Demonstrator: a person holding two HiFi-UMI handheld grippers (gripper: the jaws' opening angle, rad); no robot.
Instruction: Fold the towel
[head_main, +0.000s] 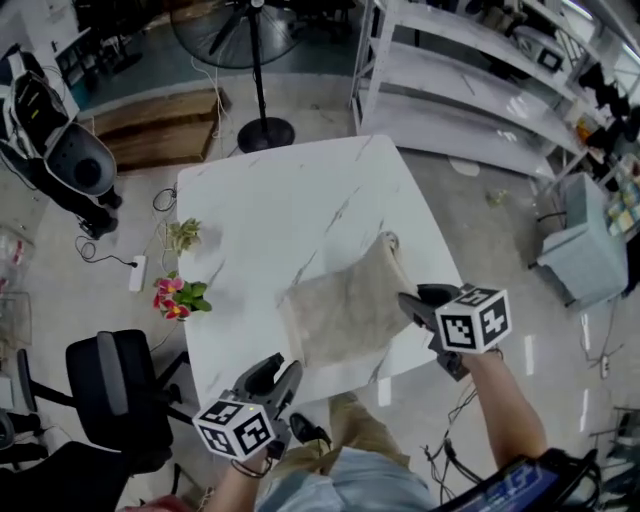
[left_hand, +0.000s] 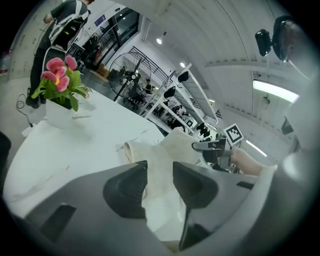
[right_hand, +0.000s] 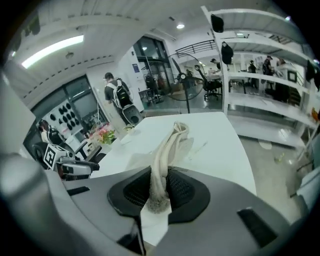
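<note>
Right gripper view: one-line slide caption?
Right gripper shut on the beige towel, which trails down onto the white table.

Rumpled beige towel (head_main: 340, 315), right corner aloft

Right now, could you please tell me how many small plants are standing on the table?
2. The pink-flowered plant stands at the table's left edge; the pale green plant stands just beyond it. None seems hidden.

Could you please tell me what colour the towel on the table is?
The towel is a plain pale beige, which shows best in the head view.
</note>
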